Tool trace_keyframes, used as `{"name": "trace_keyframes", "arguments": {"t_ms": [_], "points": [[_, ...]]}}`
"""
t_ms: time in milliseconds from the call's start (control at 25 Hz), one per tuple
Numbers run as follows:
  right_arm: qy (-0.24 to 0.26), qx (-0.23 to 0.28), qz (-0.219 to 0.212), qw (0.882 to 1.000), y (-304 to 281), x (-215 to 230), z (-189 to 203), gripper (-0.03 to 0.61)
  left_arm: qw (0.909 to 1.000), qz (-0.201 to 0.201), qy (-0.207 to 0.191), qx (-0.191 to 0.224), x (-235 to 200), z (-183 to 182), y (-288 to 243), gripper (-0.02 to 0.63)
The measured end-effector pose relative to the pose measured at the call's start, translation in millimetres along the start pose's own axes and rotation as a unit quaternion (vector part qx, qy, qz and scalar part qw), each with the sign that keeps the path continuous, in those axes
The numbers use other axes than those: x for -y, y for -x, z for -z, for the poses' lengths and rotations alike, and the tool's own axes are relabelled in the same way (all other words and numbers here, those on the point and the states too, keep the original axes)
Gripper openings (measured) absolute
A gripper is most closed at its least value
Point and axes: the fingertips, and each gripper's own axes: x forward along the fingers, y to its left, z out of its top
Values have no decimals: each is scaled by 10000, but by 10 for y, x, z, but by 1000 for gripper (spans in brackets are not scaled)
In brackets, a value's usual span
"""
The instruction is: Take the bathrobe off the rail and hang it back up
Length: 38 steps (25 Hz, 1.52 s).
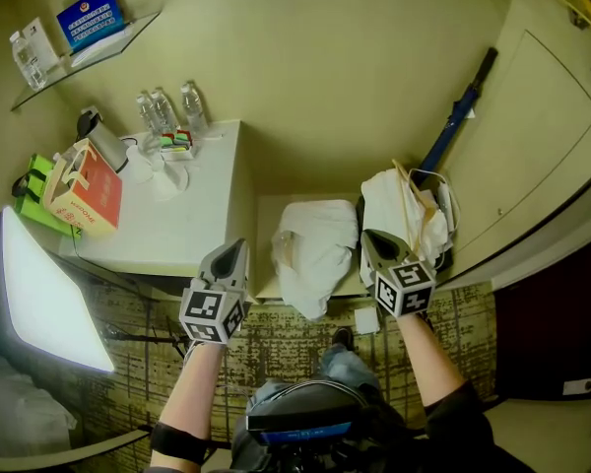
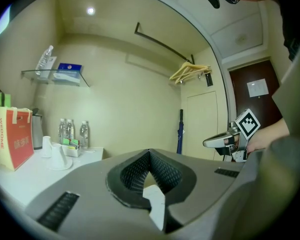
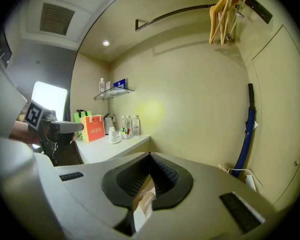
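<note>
A white bathrobe lies crumpled on a low bench against the wall. A second white bundle with a wooden hanger across it lies to its right. High on the wall, the dark rail carries only bare wooden hangers; the left gripper view shows the same rail. My left gripper is shut and empty, held level to the left of the bathrobe. My right gripper hovers over the second bundle, also shut, with nothing seen between its fingertips.
A white desk on the left holds water bottles, cups, a kettle and a red paper bag. A blue umbrella leans in the right corner. A glass shelf hangs at upper left. Patterned carpet underfoot.
</note>
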Motion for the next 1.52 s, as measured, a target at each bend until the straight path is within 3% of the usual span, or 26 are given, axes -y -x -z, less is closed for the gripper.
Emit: {"name": "trace_keyframes", "arguments": {"t_ms": [240, 480, 640, 840, 1080, 1200, 1320, 1400, 1520], "points": [[-64, -198, -109, 9997, -131, 8, 142, 23, 10000, -47, -44, 65, -21, 129, -135, 0], [-446, -444, -346, 9974, -472, 122, 396, 28, 9997, -153, -77, -179, -34, 293, -346, 0], [-763, -659, -696, 9925, -842, 277, 688, 80, 9987, -335, -106, -361, -60, 415, -601, 0], [-1556, -1087, -1330, 9728, -1399, 387, 1182, 187, 9953, -699, 45, -663, -132, 655, -953, 0], [-2105, -1599, -1769, 9481, -2153, 440, 1866, 259, 9936, -912, 28, -664, -198, 949, -1470, 0], [-2676, -1839, -1883, 9269, -2491, 337, 2253, 262, 9931, -873, 13, -780, -237, 1211, -1644, 0], [-3522, -2062, -1917, 8926, -2746, 239, 2667, 262, 9929, -732, -238, -911, -308, 1491, -1787, 0], [-4137, -2138, -1952, 8631, -2924, 191, 2929, 262, 9940, -600, -288, -863, -356, 1607, -1927, 0], [-4998, -2106, -2241, 8097, -3208, -3, 3300, 258, 9955, -475, -57, -823, -412, 1774, -2093, 0]]}}
